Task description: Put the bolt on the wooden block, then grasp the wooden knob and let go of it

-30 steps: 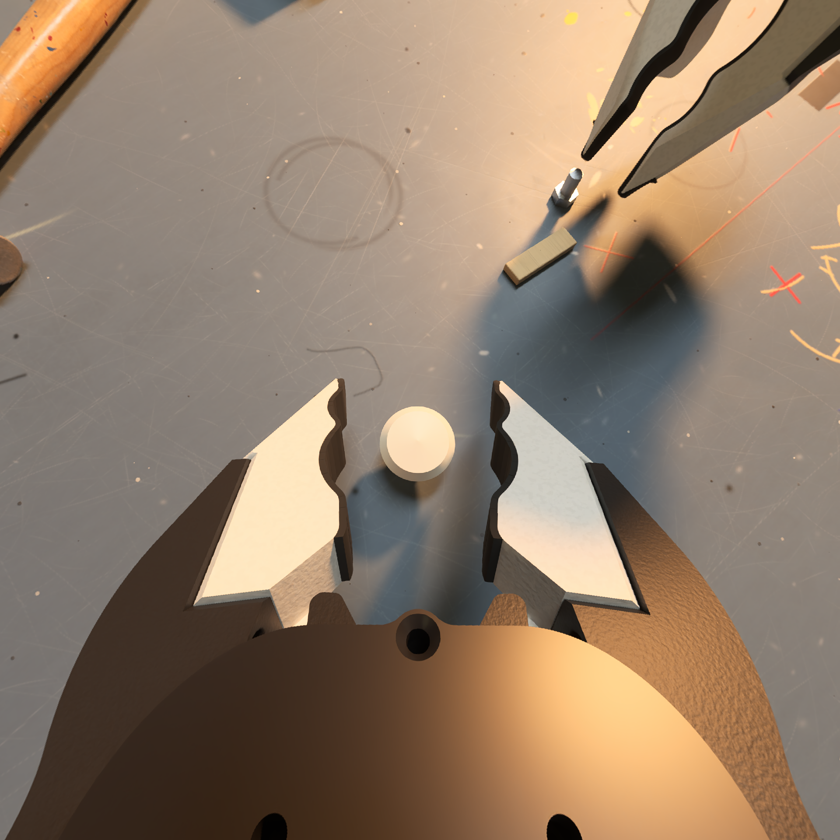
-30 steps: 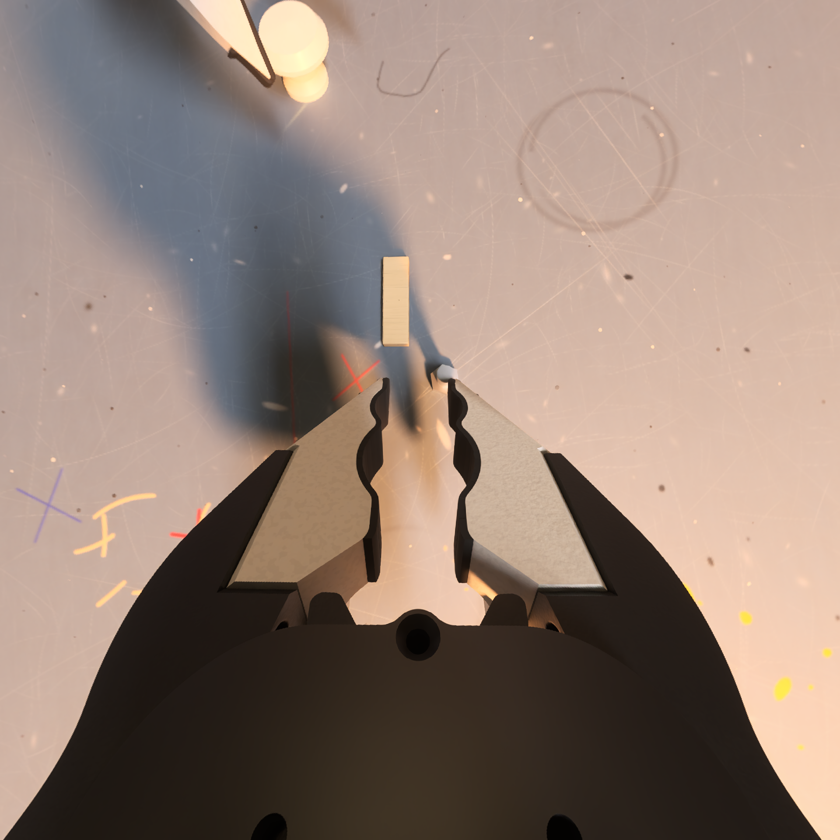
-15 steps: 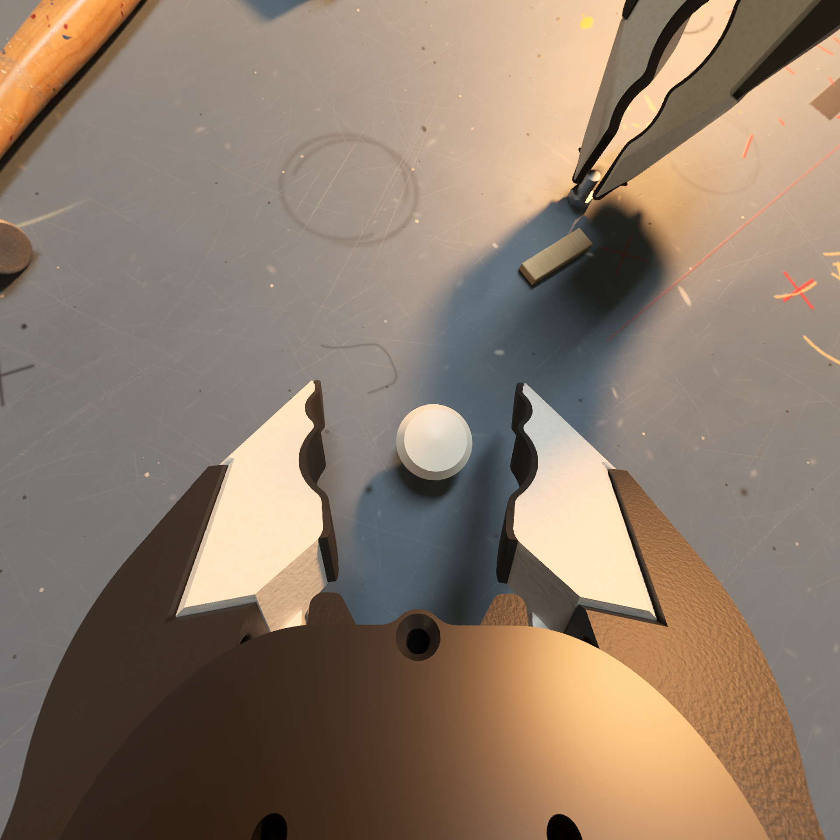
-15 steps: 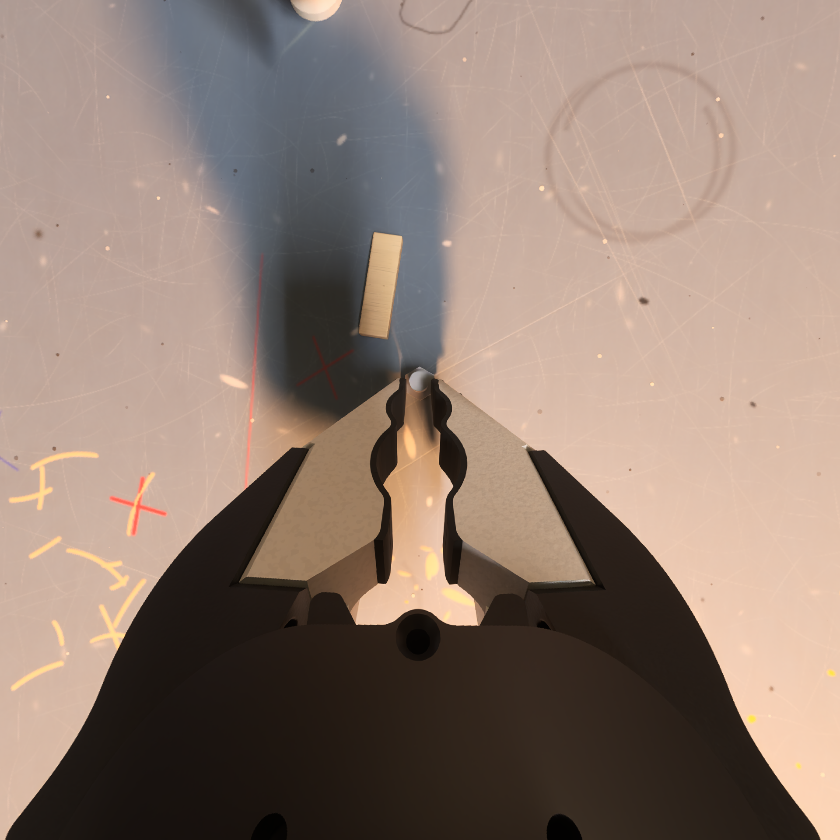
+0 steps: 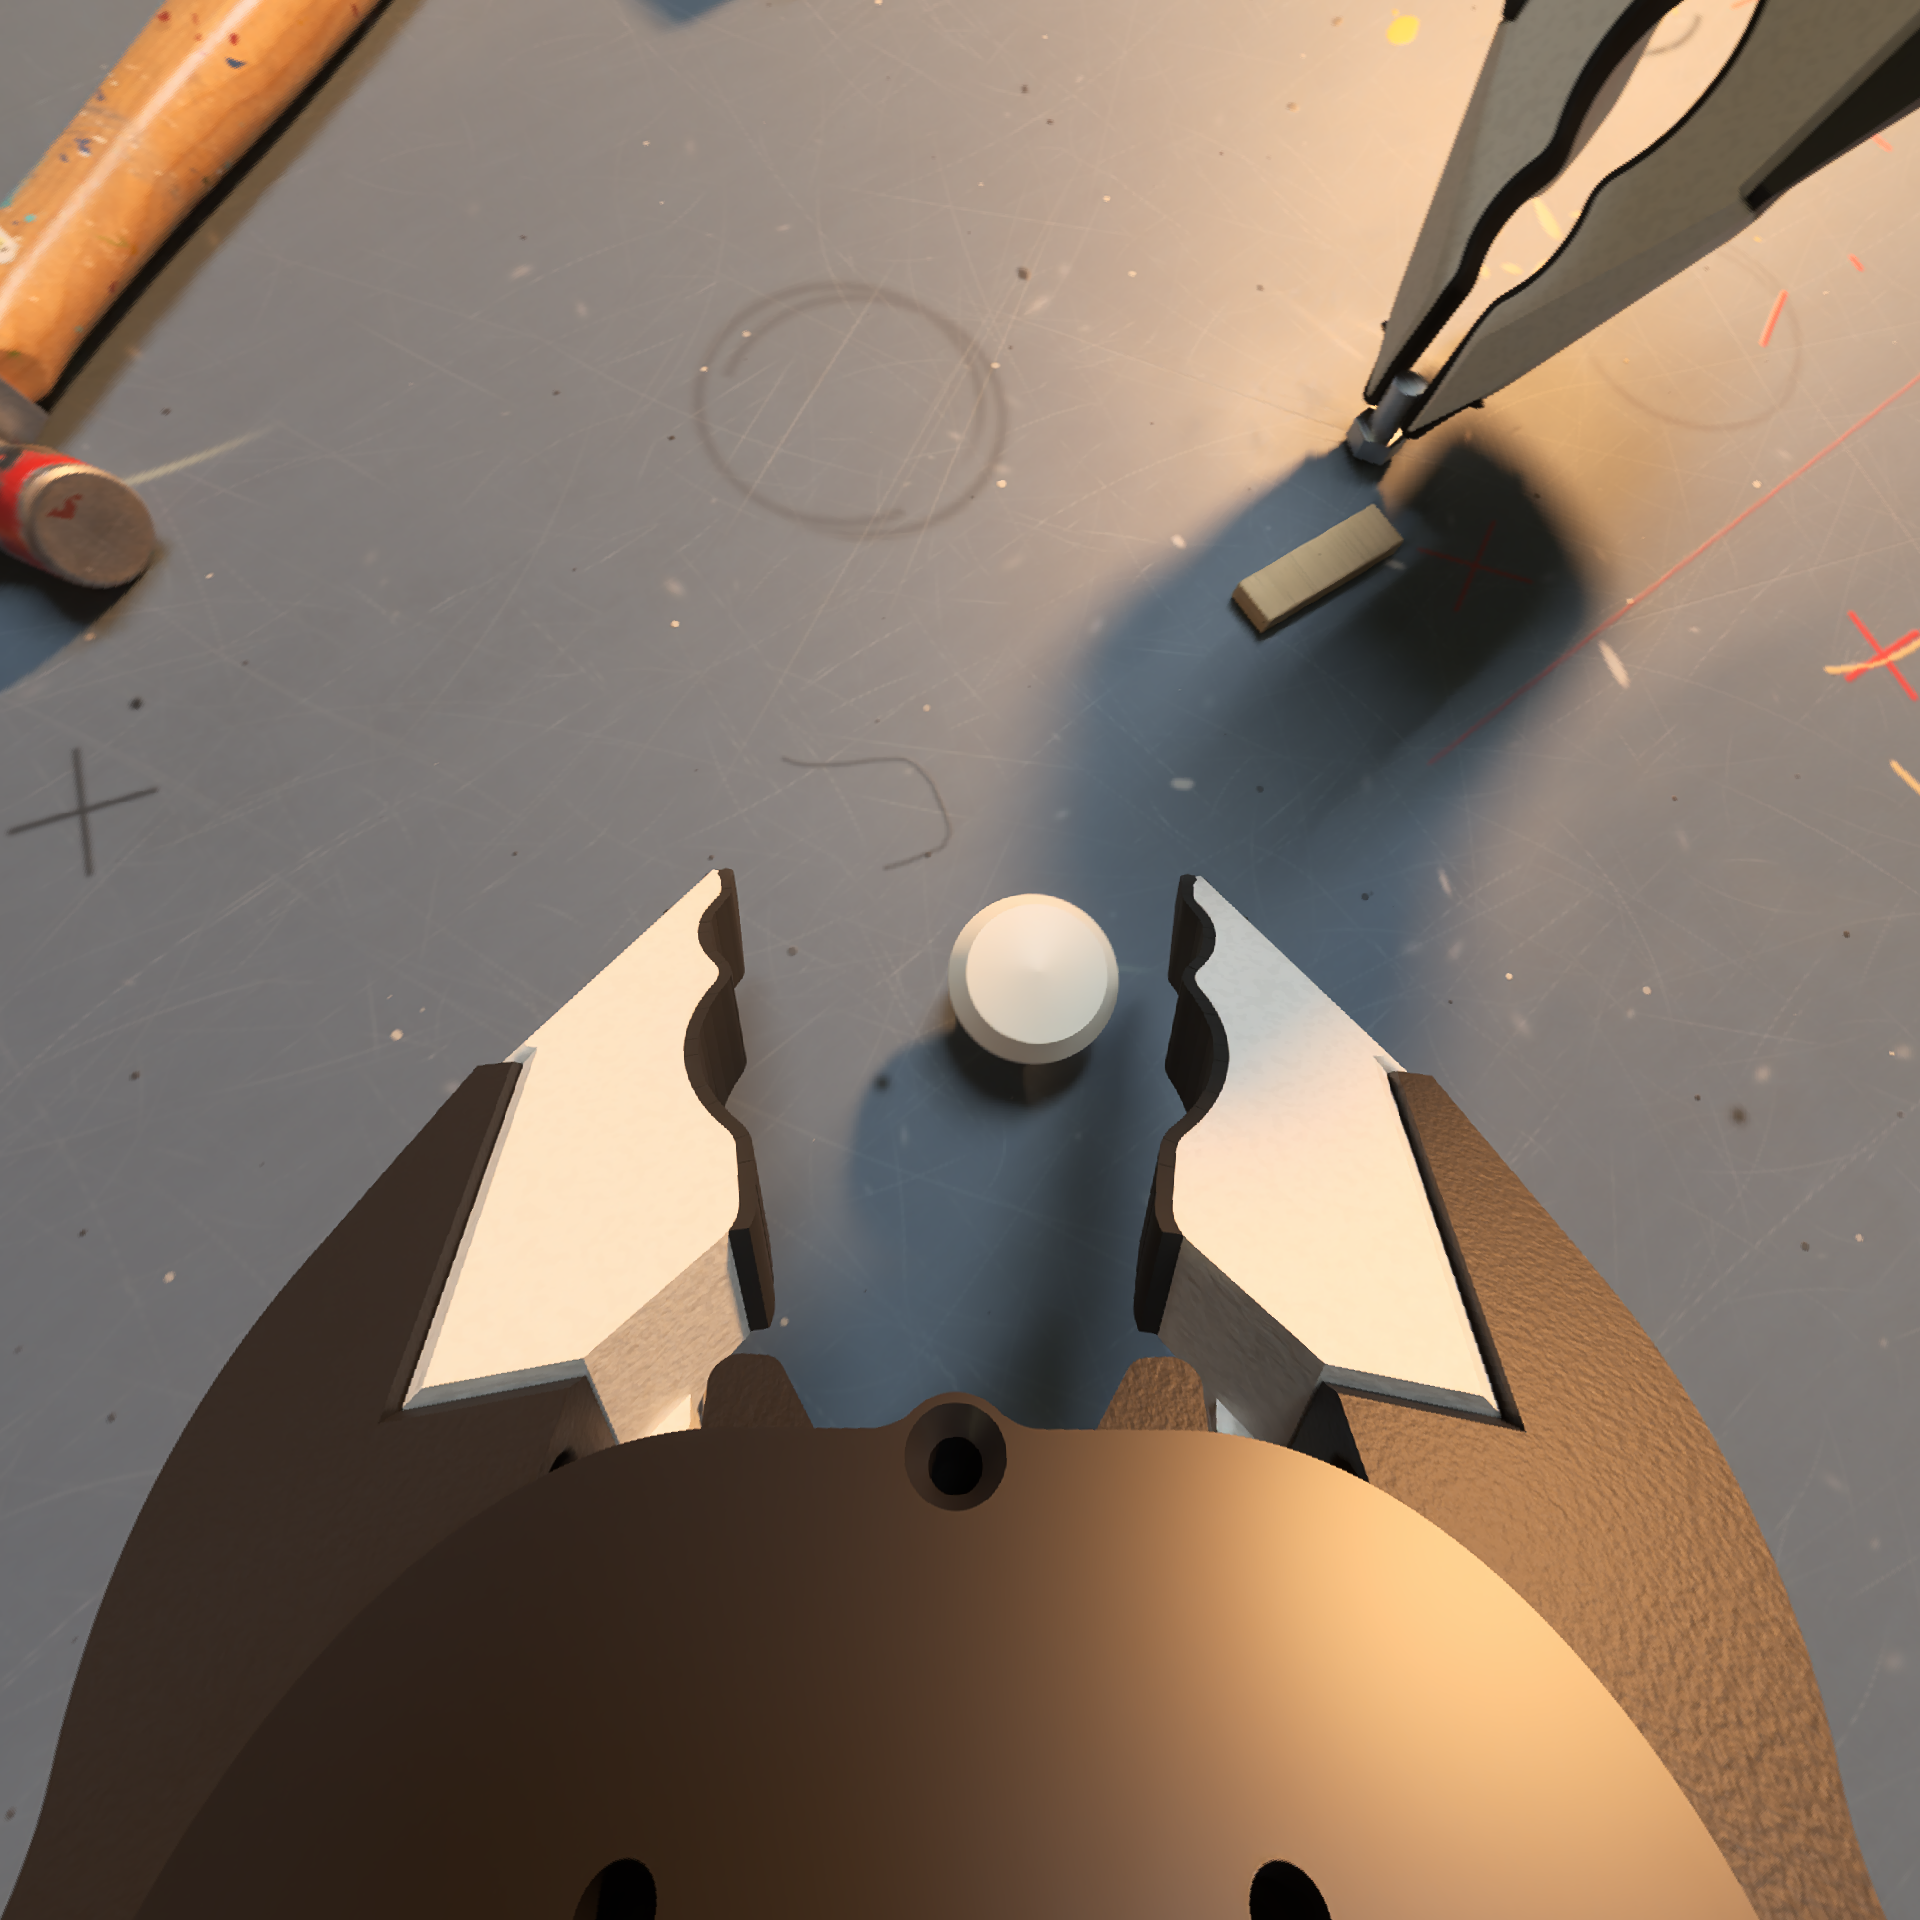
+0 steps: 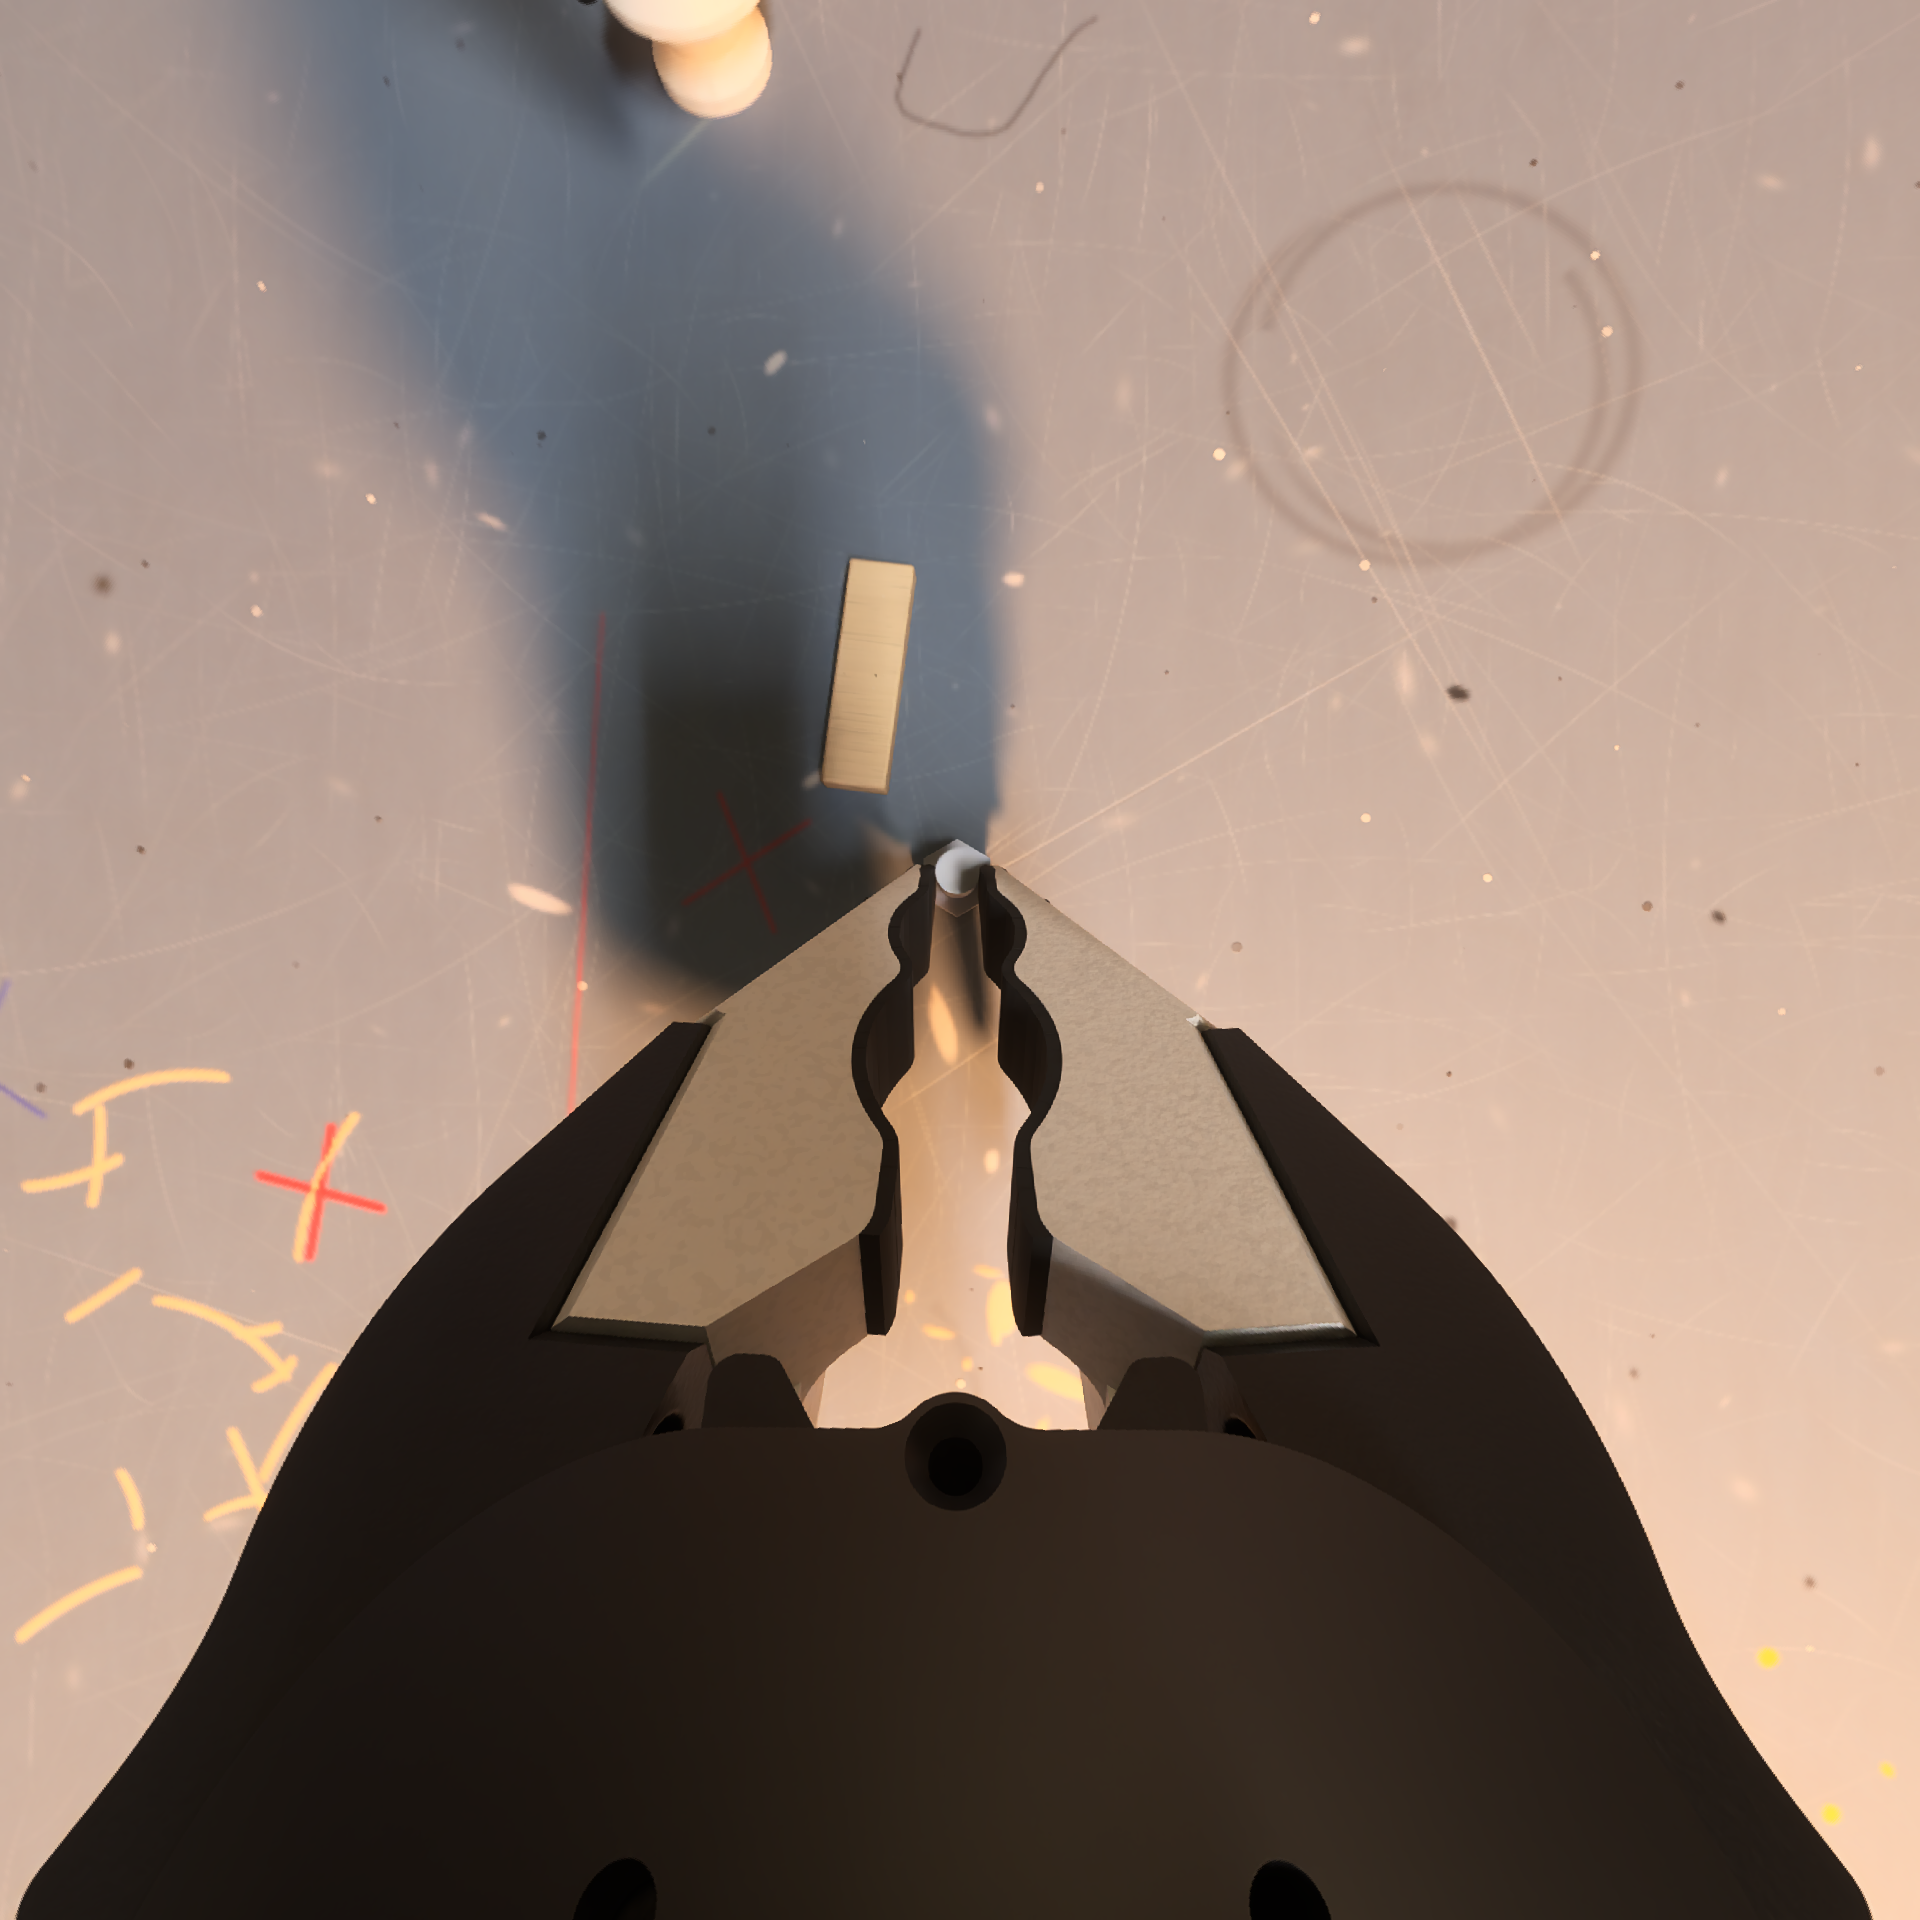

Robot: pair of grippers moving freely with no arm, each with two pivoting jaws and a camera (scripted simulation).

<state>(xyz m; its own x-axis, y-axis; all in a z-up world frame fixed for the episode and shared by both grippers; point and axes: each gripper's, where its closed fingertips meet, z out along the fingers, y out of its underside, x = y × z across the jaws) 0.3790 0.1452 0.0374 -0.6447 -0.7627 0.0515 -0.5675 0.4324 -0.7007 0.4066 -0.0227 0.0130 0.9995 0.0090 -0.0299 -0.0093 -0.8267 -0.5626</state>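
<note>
A pale wooden knob (image 5: 1033, 982) stands upright on the grey bench between the fingers of my left gripper (image 5: 956, 888), which is open and touches nothing. The knob also shows at the top edge of the right wrist view (image 6: 698, 42). My right gripper (image 6: 954, 871) is shut on a small silver bolt (image 6: 956, 869) at its fingertips, low over the bench. In the left wrist view the right gripper (image 5: 1397, 400) holds the bolt (image 5: 1382, 421) upright, head down. A thin flat wooden block (image 6: 869, 675) lies just beyond the bolt; it also shows in the left wrist view (image 5: 1317, 566).
A hammer with a wooden handle (image 5: 156, 156) and a red-banded head (image 5: 73, 514) lies at the far left. The scratched bench bears a drawn ring (image 5: 852, 405), pencil and red crosses, and yellow paint marks (image 6: 156, 1299).
My right gripper has moved over the bolt and closed on it. My left gripper has opened wider around the knob and drawn back a little, bringing the hammer head into view.
</note>
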